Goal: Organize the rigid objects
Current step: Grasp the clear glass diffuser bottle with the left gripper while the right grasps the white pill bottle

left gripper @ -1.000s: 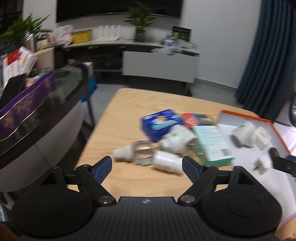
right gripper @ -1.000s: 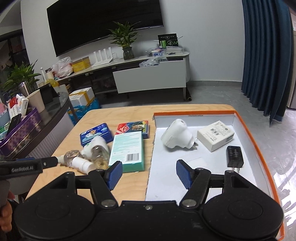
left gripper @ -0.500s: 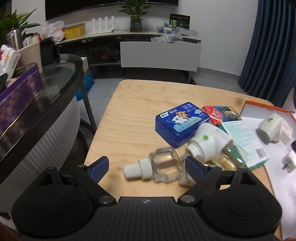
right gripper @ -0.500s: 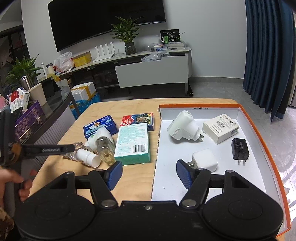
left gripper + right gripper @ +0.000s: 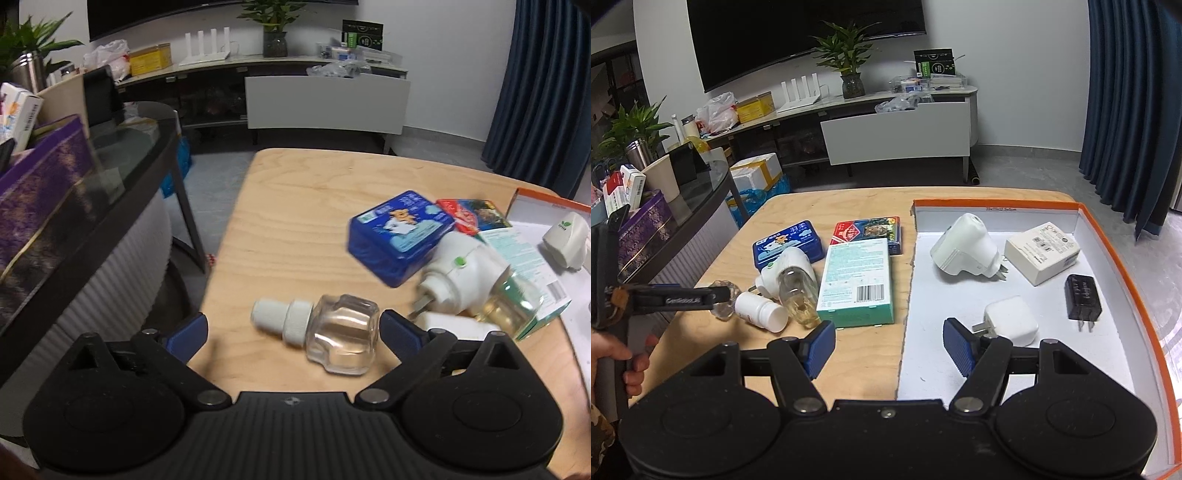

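Pick-up approach in hand: left gripper [image 5: 291,328] fingers are opening around the clear refill bottle [image 5: 332,332] lying on the worktop [image 5: 295,206], untouched. Next: close, carry to orange-rimmed tray [image 5: 1123,258]. Right gripper [image 5: 888,347] open, empty.

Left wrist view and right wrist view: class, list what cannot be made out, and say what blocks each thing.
- Small white pill bottle: left wrist view, mostly behind the left gripper's right finger; its jaws are opening.
- Clear glass refill bottle: right wrist view, half covered by that gripper's finger.
- Teal cardboard box: its print is too small to read.
- Orange-rimmed white tray: left wrist view, cut off at the right edge.
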`<control>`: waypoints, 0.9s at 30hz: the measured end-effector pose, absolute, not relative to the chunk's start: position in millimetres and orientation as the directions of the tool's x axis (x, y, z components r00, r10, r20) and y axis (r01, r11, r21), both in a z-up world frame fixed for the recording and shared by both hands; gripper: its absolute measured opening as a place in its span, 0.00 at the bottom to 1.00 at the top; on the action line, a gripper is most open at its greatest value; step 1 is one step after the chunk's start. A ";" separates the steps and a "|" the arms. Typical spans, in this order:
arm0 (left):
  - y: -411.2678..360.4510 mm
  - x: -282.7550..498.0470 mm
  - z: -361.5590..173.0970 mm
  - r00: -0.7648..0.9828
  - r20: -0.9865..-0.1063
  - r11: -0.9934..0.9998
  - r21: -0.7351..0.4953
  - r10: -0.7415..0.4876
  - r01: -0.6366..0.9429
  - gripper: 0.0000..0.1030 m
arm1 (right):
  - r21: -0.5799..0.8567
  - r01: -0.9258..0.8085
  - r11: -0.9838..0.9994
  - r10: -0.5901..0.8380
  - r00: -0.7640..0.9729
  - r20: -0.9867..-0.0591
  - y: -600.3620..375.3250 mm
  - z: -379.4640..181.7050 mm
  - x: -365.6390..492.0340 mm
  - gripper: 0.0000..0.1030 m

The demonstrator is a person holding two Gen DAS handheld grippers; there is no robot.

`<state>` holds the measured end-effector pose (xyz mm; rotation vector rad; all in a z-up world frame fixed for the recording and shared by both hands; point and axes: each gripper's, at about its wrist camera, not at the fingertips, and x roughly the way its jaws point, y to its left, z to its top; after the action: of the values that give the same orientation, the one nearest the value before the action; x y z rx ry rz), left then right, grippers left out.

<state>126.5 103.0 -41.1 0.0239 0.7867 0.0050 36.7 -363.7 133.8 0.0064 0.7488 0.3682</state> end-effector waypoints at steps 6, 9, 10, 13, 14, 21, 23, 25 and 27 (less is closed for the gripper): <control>97.4 136.5 -48.2 0.709 -0.705 0.996 0.045 -0.019 0.071 1.00 | 0.137 -0.344 0.929 0.343 0.660 -0.668 -352.8 133.6 38.2 0.76; 93.6 141.2 -55.8 0.710 -0.704 0.993 0.079 -0.007 0.088 1.00 | 0.124 -0.354 0.927 0.342 0.662 -0.667 -348.4 135.5 37.9 0.76; 94.4 142.1 -57.5 0.711 -0.703 0.993 0.073 -0.015 0.094 0.94 | 0.125 -0.356 0.926 0.345 0.662 -0.665 -347.4 136.1 38.2 0.76; 98.2 141.3 -58.3 0.713 -0.699 0.993 0.033 -0.057 0.111 0.80 | 0.126 -0.363 0.923 0.350 0.658 -0.667 -343.3 136.2 42.2 0.76; 97.8 140.5 -58.0 0.714 -0.698 0.993 0.036 -0.057 0.114 0.80 | 0.126 -0.367 0.921 0.353 0.657 -0.666 -340.8 136.0 43.7 0.76; 96.2 128.7 -52.5 0.724 -0.686 0.991 0.032 -0.072 0.130 0.80 | 0.124 -0.442 0.889 0.405 0.630 -0.662 -308.5 134.0 60.2 0.76; 98.8 127.1 -49.3 0.728 -0.681 0.992 0.024 -0.072 0.121 0.80 | 0.120 -0.462 0.878 0.417 0.618 -0.667 -297.0 132.2 67.4 0.76; 102.0 125.3 -47.0 0.734 -0.676 0.993 0.013 -0.075 0.114 0.79 | 0.114 -0.476 0.872 0.419 0.607 -0.675 -286.5 129.7 74.8 0.75; 104.9 124.3 -45.1 0.738 -0.670 0.994 0.000 -0.080 0.107 0.79 | 0.115 -0.505 0.855 0.441 0.592 -0.675 -277.2 128.7 77.0 0.75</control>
<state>124.3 104.9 -45.1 0.0395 0.7329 -0.1028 77.0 -277.2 128.7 -0.0916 0.7588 0.5512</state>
